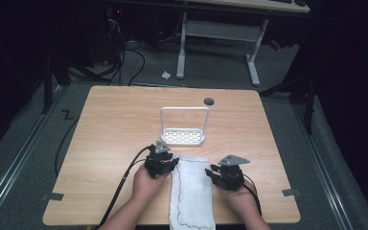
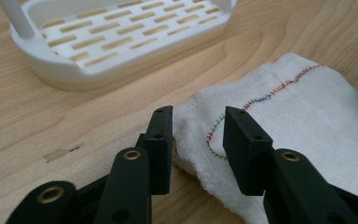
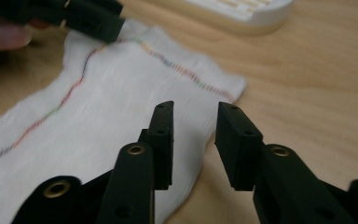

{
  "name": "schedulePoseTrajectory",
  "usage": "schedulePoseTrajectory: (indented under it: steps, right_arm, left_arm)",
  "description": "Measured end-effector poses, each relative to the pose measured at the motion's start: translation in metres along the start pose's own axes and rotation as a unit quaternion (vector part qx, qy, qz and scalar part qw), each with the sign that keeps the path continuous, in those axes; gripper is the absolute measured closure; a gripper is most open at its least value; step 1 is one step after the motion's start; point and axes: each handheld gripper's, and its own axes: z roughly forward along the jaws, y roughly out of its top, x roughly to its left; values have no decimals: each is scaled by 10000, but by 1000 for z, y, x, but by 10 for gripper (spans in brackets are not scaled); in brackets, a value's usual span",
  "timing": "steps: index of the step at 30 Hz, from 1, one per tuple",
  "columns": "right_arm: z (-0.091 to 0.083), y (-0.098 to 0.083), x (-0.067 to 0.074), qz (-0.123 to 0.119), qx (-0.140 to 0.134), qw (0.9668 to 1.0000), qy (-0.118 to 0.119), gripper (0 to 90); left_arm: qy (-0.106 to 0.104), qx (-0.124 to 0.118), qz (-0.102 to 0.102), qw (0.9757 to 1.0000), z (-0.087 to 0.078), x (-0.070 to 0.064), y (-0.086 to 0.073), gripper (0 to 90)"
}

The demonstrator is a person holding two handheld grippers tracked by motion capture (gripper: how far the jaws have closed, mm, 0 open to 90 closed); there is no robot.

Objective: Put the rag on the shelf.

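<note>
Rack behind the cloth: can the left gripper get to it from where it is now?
Probably yes. The left gripper sits open at the cloth's far left corner, holding nothing, and the bare table between it and the rack has nothing in the way.

woven white cloth (image 1: 192, 191), matt wood table (image 1: 115, 124)

No text, label, brand or number seems readable anywhere on the things in these views.
</note>
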Motion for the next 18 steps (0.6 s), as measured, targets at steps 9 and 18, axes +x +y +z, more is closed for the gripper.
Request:
schedulePoseTrajectory:
  steps: [9, 18]
  right_arm:
    - [41, 19, -15, 125, 485, 9987, -87, 449]
    - [42, 16, -6, -14, 413, 9991, -26, 605]
  left_arm:
    - [-42, 207, -39, 9998, 5, 1, 0, 562]
    - [-58, 211, 66, 9997, 8, -12, -1, 625]
